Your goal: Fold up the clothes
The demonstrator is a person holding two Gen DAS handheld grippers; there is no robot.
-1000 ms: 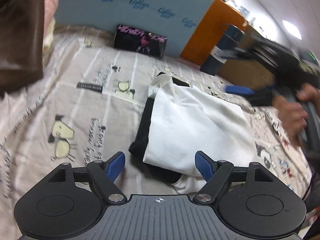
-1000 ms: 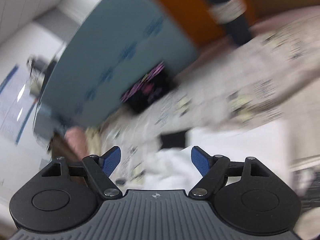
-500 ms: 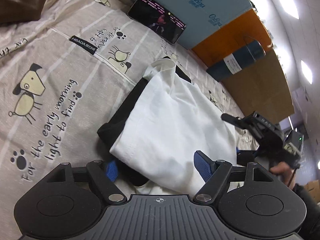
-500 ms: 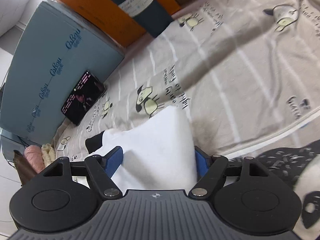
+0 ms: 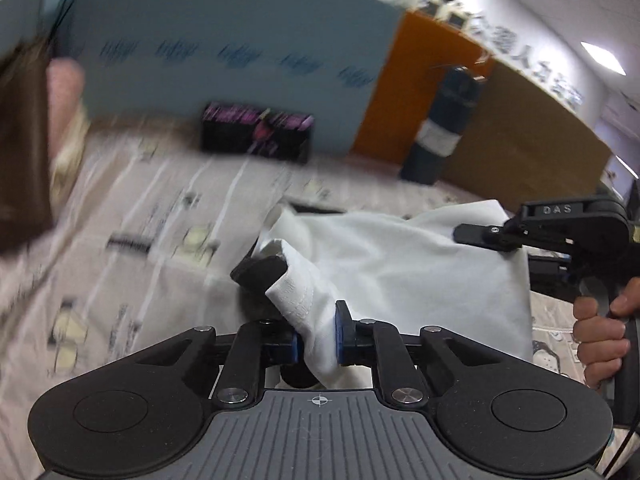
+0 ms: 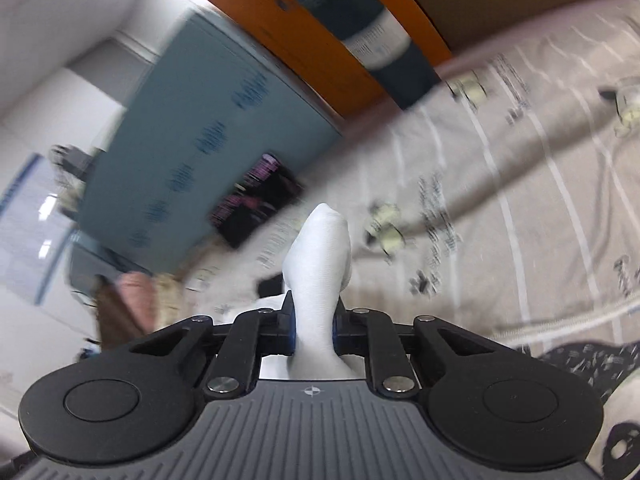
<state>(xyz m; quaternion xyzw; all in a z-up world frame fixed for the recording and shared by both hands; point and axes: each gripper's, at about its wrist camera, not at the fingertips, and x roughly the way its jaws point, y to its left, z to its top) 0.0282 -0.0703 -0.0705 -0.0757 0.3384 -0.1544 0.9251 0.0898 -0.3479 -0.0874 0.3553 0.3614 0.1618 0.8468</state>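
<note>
A white garment with black parts point(image 5: 400, 264) is lifted above the patterned bed sheet point(image 5: 132, 216). My left gripper point(image 5: 316, 338) is shut on its near hemmed corner. My right gripper point(image 6: 314, 324) is shut on another bunch of the white garment point(image 6: 318, 256), which sticks up between its fingers. In the left wrist view the right gripper point(image 5: 476, 236) holds the cloth's far right edge, with a hand point(image 5: 600, 332) on its handle. The cloth hangs stretched between both grippers. A black sleeve end point(image 5: 260, 274) pokes out under the white fabric.
A black tablet point(image 5: 256, 136) leans against a blue foam board point(image 5: 224, 52) at the head of the bed. A dark blue roll point(image 5: 444, 128) stands by an orange panel point(image 5: 420, 92). Brown, pink and cream folded items point(image 5: 24, 148) lie at the left.
Both grippers went from open beside the flat garment to shut on it. The garment is now raised off the sheet, and both views are blurred by motion.
</note>
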